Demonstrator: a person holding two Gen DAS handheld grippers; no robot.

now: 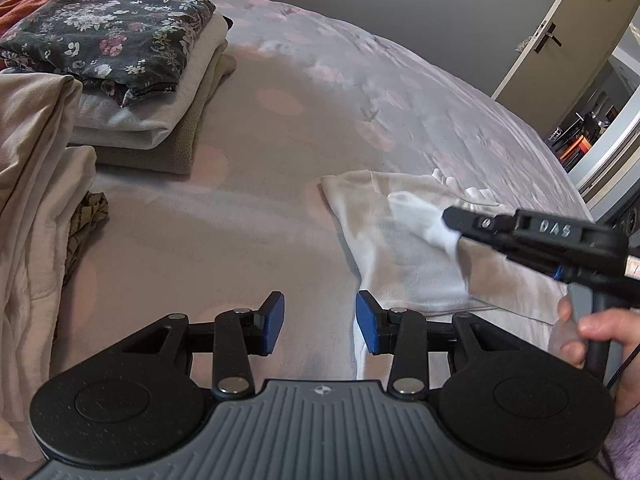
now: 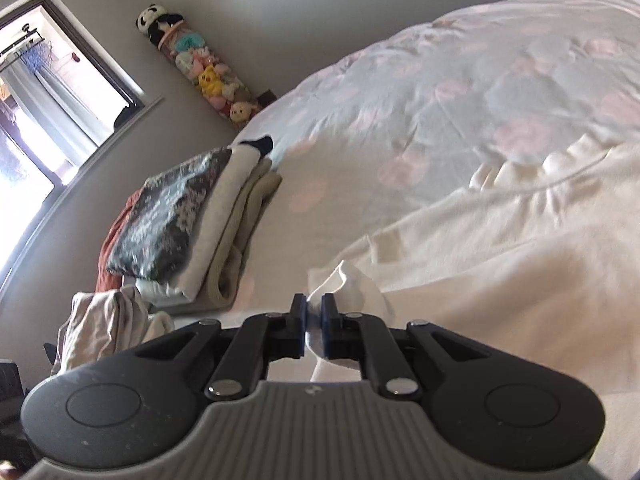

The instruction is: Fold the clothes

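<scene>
A white garment (image 1: pixel 404 252) lies spread on the bed at the right of the left wrist view. My right gripper (image 1: pixel 450 218) is shut on a raised fold of it, lifting that edge off the cloth below. In the right wrist view the white garment (image 2: pixel 500 248) fills the right side, and my right gripper (image 2: pixel 315 312) pinches a bunched white corner between its pads. My left gripper (image 1: pixel 320 322) hangs open just above the bedspread, its blue pads (image 1: pixel 368 326) beside the garment's near left edge, with nothing between them.
A stack of folded clothes (image 1: pixel 132 80) topped by a dark floral piece sits at the back left of the bed (image 1: pixel 248 216). A loose beige heap (image 1: pixel 36 208) lies at the left. A hand (image 1: pixel 596 336) holds the right gripper's handle. A door (image 1: pixel 560 28) stands at the right.
</scene>
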